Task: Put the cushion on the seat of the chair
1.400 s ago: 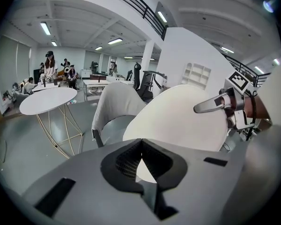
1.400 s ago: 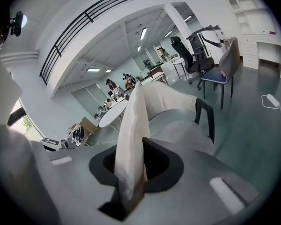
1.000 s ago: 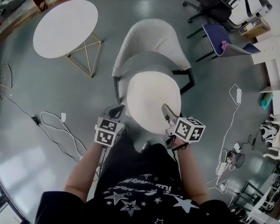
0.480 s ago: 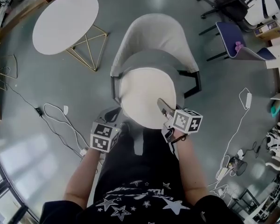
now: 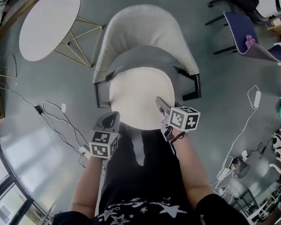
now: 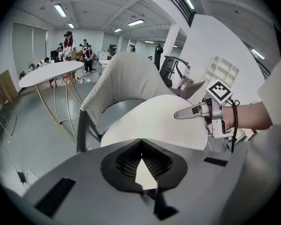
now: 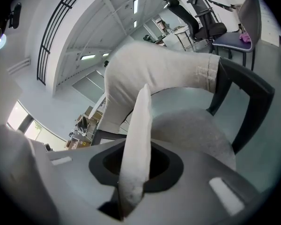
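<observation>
A person is standing at the front of a pale upholstered chair point(image 5: 147, 29) in the middle of the frame, holding a round off-white cushion point(image 5: 138, 95) level over it with both tools. The left tool point(image 5: 110, 120) is pinching the cushion's near rim at lower left, its jaws nearly together. The right tool point(image 5: 160, 104) is clamping the rim at lower right, with the padded edge squeezed between narrow jaws. The cushion is hanging above the grey seat point(image 5: 145, 57), which is showing only as a crescent towards the backrest point(image 5: 147, 18) at the top. Being round, the cushion has no long axis. Both tools are equally near, and the seat is lying below and slightly beyond them.
</observation>
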Demonstrator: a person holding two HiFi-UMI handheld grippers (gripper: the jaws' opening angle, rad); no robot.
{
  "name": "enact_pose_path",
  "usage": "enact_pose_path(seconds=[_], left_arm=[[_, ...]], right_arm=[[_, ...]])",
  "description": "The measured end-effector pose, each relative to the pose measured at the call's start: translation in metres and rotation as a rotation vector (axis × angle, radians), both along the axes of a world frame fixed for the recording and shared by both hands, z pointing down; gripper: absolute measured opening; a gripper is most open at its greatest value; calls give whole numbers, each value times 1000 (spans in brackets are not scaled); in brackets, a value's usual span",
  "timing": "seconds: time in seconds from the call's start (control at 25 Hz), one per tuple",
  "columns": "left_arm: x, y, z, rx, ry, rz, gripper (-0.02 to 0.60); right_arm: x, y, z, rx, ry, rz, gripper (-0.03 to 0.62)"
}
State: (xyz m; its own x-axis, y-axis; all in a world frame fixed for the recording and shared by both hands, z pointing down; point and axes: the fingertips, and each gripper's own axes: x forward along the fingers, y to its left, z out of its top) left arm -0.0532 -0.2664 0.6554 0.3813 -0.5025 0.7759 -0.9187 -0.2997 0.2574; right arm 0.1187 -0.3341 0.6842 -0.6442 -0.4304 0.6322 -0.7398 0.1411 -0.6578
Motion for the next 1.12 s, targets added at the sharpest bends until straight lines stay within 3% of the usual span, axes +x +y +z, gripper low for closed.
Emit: enact_pose_path(seconds=[0.44, 0.68, 0.88, 1.12], left_arm=[[35, -25, 56, -77, -25, -11, 9], [57, -20, 79, -128, -33, 33, 9], [61, -24, 88, -142, -45, 45, 9], [59, -26, 93, -137, -40, 35, 9]], right_arm=[[48, -26, 69, -89, -47, 24, 67], [61, -29, 99, -91, 57, -37, 91], [74, -29, 115, -35, 191, -46, 172], [81, -14, 133, -90, 181, -34, 256]])
